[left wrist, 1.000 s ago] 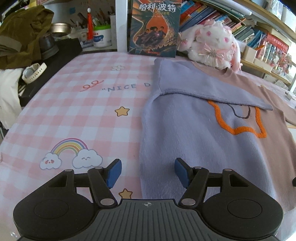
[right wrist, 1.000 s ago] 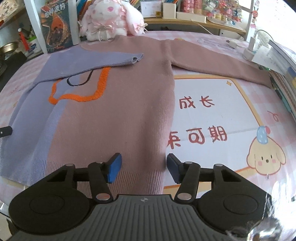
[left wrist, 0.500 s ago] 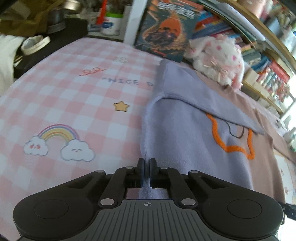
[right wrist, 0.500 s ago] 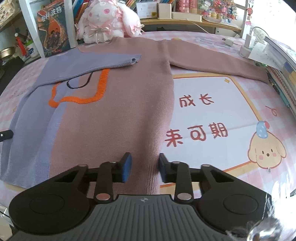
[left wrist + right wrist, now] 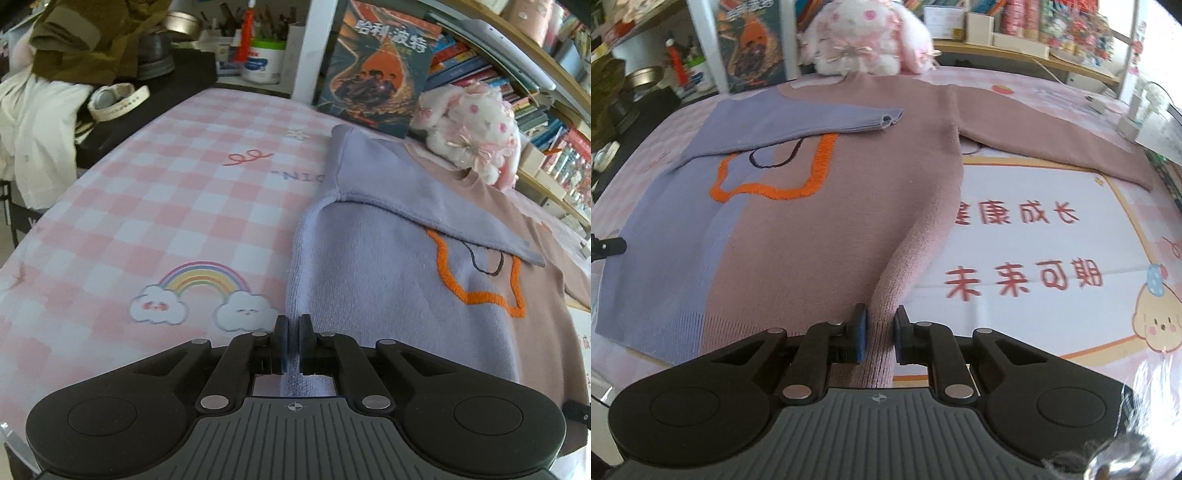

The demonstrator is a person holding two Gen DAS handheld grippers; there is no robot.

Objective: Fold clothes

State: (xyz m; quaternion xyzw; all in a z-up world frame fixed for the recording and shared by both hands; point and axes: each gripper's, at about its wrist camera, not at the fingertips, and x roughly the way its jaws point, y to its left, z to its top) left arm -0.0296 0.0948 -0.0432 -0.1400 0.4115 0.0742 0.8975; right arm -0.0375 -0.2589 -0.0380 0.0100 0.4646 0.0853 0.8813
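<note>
Folding is sitting at an early stage, judged from the layout; the lilac sleeve (image 5: 798, 123) is already lying folded across the chest, while the pink sleeve (image 5: 1052, 147) is stretching unfolded toward the upper right of the right wrist frame; the body is not yet folded, and both bottom corners are now being taken, which suggests a lengthwise or bottom-up fold is coming next

The left gripper (image 5: 291, 341) is sitting at the lower centre of its frame, its jaws nearly together and pinching the lilac hem edge of the sweater (image 5: 388, 288); the right gripper (image 5: 878, 338) is clamping a bunched ridge of pink knit at the lower centre of its frame, the fabric rising off the surface into the jaws

The sweater is lying face up across the pink printed tablecloth (image 5: 166, 206), occupying the centre and left of the right wrist frame; it is half lilac, half dusty pink, with an orange embroidered outline (image 5: 775, 184) on the chest; the knit is looking soft and thick, with ribbing at the hem; the collar is pointing toward the plush rabbit (image 5: 864, 37) at the top
</note>
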